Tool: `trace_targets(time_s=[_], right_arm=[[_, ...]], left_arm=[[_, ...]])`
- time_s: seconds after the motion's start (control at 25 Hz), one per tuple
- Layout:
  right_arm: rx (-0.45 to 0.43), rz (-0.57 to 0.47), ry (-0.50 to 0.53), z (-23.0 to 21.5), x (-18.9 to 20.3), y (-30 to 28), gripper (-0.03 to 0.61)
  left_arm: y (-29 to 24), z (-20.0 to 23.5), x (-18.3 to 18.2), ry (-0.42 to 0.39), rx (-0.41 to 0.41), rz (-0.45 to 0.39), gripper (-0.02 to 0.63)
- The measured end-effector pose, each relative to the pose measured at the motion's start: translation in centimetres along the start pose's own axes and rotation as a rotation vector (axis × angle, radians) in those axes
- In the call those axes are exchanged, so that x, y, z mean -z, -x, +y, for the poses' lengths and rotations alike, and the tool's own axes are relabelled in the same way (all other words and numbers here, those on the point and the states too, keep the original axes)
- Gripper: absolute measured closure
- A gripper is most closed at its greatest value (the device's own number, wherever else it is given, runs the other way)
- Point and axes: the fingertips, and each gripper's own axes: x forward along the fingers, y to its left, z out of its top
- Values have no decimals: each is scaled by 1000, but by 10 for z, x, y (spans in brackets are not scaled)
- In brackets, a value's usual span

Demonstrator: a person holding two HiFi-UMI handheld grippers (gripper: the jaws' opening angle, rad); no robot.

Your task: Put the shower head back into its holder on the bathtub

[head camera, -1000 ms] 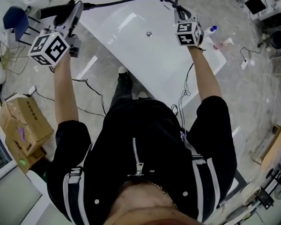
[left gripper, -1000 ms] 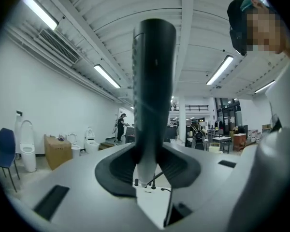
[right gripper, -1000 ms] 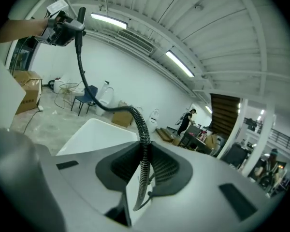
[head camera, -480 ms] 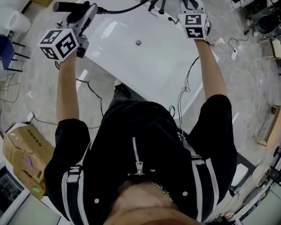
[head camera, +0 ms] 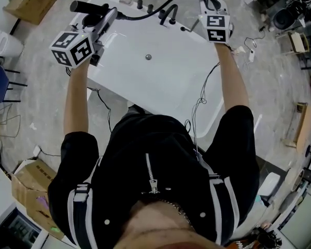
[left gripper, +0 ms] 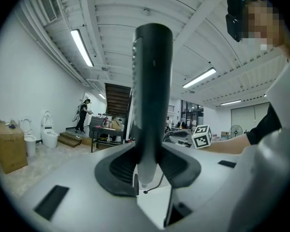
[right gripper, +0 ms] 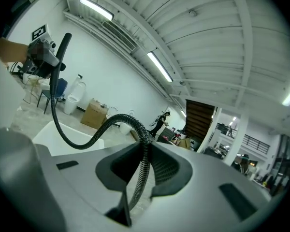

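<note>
Shower head [head camera: 85, 7]: slim, matt black wand; it lay level above the far left corner of the bathtub [head camera: 160, 82], its free end jutting left past the jaws. In the left gripper view the shower head [left gripper: 152, 95] rose as a dark, round-topped column from between the jaws.
Hose [head camera: 145, 15]: black and ribbed; it ran right from the wand, arched over the tub's far rim and ended at the right gripper. In the right gripper view the hose [right gripper: 141, 168] looped away to the left.
Left gripper [head camera: 104, 18]: closed on the wand's handle, the pads [left gripper: 121, 166] pressed against both of its sides.
Right gripper [head camera: 207, 1]: held above the far right rim, its jaws narrow and clamped on the hose.
Bathtub: white and glossy, with a small round drain [head camera: 148, 57] in its floor.
Fittings [head camera: 168, 13]: black, in a row on the far rim, between the two grippers; which one was the holder could not be told.
</note>
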Motion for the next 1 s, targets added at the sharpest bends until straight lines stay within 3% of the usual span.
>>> trace_targets(time_s=[0.36, 1.0], right_arm=[[35, -4, -40, -13, -14, -49, 506], [54, 5, -108, 1, -5, -96, 506]], left_arm=[[-31, 27, 2, -8, 80, 25, 466], [-47, 63, 23, 33, 110, 56, 466]])
